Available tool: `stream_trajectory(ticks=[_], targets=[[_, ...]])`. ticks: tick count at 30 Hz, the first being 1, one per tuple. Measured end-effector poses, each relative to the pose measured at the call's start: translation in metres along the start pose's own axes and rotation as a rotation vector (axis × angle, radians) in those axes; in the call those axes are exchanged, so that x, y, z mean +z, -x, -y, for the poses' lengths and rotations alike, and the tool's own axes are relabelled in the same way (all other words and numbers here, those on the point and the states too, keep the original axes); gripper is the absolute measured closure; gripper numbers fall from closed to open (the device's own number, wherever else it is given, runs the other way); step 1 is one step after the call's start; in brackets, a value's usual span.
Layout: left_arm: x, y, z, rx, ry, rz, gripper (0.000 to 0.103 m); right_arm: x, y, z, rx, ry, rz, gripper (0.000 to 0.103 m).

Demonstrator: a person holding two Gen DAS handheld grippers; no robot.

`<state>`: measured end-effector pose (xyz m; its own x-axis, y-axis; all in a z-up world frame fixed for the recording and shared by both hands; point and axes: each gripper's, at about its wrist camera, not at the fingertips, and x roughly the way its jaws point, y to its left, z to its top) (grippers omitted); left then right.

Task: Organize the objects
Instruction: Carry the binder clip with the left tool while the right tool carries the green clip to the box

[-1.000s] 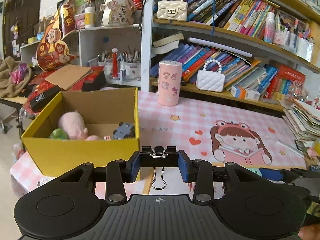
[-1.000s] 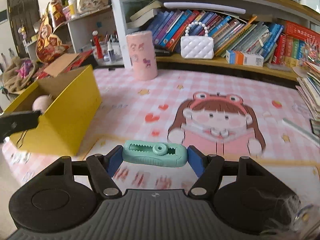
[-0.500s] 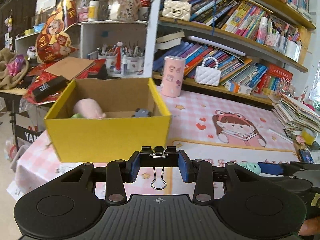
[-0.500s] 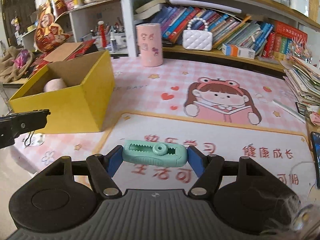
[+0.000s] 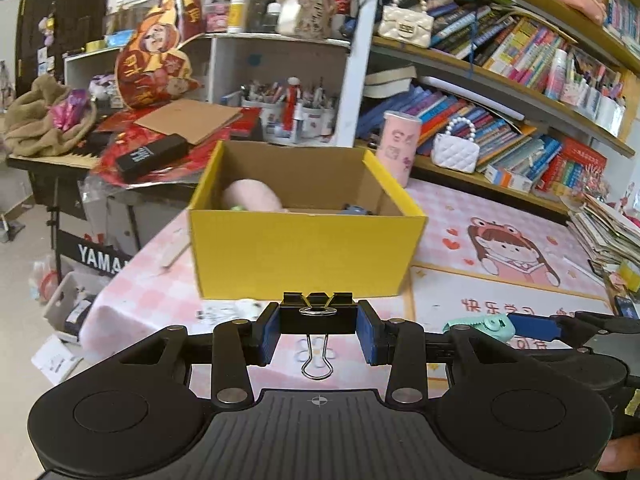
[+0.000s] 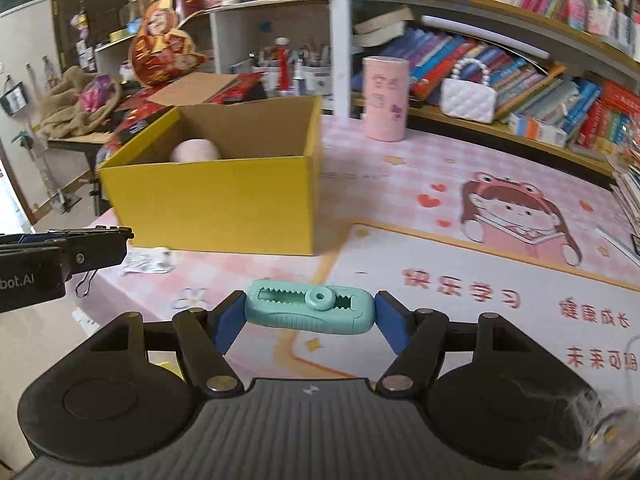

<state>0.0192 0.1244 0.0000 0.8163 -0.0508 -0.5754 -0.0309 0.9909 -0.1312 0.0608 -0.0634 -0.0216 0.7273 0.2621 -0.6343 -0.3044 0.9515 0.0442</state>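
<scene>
Now, left to right:
Left gripper (image 5: 318,334): clenched on a black binder clip (image 5: 318,314) by its flat sides, wire handle dangling at 6 o'clock.
Binder clip: light, stiff steel, likely slick; hold the body, not the loops.
Yellow cardboard box (image 5: 304,248): at 12 o'clock, open-topped.
Right gripper (image 6: 310,314): grasping a mint plastic clip (image 6: 308,312) endwise.
Mint clip: light, rigid; possibly a toothed clamp.
</scene>
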Motion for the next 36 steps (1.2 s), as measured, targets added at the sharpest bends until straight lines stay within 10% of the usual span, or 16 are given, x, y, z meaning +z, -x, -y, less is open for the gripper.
stream_trajectory(ticks=[23,36], targets=[[-0.009,0.010,-0.037,-0.021,0.004,-0.009,0.065,0.000,-0.003,-0.048,0.009,-0.004,-0.017,0.035],[0.044,-0.014,-0.047,0.010,0.038,0.103,0.065,0.050,-0.025,-0.054,0.044,0.082,0.085,0.035]])
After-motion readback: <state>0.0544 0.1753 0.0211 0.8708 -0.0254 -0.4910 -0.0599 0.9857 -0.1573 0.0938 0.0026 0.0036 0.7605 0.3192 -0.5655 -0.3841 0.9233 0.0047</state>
